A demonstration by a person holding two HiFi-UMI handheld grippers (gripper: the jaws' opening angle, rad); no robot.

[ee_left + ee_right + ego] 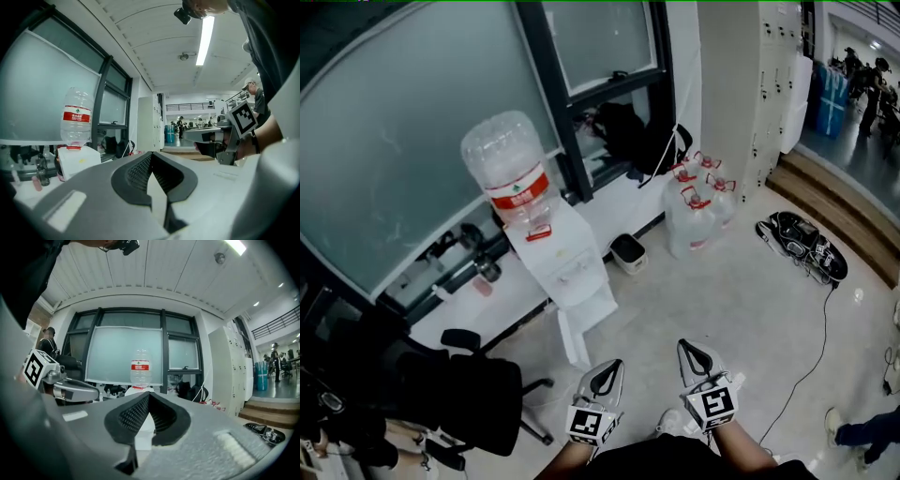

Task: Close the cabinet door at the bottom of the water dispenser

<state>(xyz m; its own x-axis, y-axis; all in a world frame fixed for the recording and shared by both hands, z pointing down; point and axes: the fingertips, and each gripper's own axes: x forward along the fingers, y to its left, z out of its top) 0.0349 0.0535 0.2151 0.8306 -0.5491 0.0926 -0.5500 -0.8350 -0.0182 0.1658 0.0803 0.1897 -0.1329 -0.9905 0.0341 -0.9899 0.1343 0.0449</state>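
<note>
Nearest, the left hand-held gripper (615,364) and right hand-held gripper (686,345), jaws pressed together and empty, hang apart from the water dispenser (570,267). Beyond them its bottom cabinet door (573,339) stands ajar. This is probably the approach step, and next comes a push on the door's outer face until flush

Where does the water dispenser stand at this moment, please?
In the head view the water dispenser stands left of centre by the window wall, between the black office chair on its left and the spare water bottles on its right.
</note>
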